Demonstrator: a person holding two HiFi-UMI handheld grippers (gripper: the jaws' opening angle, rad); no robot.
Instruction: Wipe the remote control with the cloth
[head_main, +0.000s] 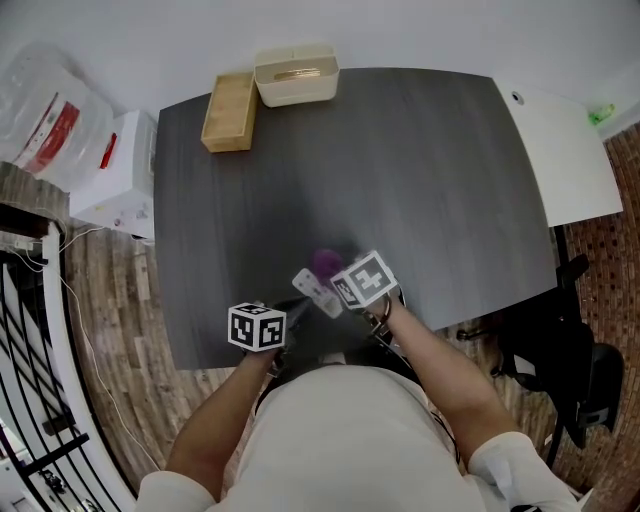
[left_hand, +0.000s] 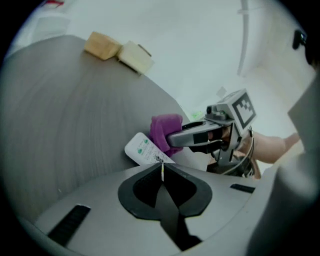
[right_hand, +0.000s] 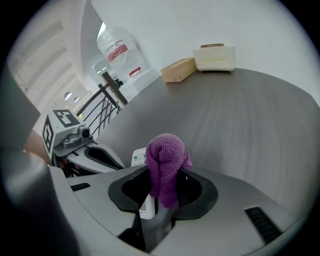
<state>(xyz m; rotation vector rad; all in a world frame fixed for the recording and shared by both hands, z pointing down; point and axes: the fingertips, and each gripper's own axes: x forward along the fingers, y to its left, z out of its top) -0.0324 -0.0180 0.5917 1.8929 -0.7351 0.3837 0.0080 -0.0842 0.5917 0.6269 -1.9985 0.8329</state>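
On the dark grey table (head_main: 420, 180), far edge, upper left of the head view: a wooden box (head_main: 228, 112) just beside a cream tray (head_main: 296, 75), both well apart from the work. Off the table at the frame's left: a white carton (head_main: 120, 170), a clear water bottle (head_main: 45, 110) beyond it, black railing (head_main: 30, 330) in the lower left. At the right: a white tabletop (head_main: 565, 155) just beside the dark one, a black chair (head_main: 565, 360) below it.

Near the table's front edge, lower centre of the head view: the remote control (head_main: 318, 293), white and tilted. Partly covered there by a marker cube (head_main: 365, 280). Mostly hidden in the right gripper view behind the cloth (right_hand: 167, 157), only 2 slivers showing.

At the left gripper (left_hand: 162, 169): jaws closed down to a thin slit, pinching the remote control's near end, button face showing just beyond them. At the right gripper (right_hand: 165, 181): jaws clamped on the bunched purple cloth, its rounded top standing above them and touching the remote control's far part.

Left forearm (head_main: 215, 430) and right forearm (head_main: 440, 370) bare, entering from the bottom of the head view and converging on the front edge. White sleeve (head_main: 510, 460) in the lower right corner. Second marker cube (head_main: 257, 327) lower and further left than the first.
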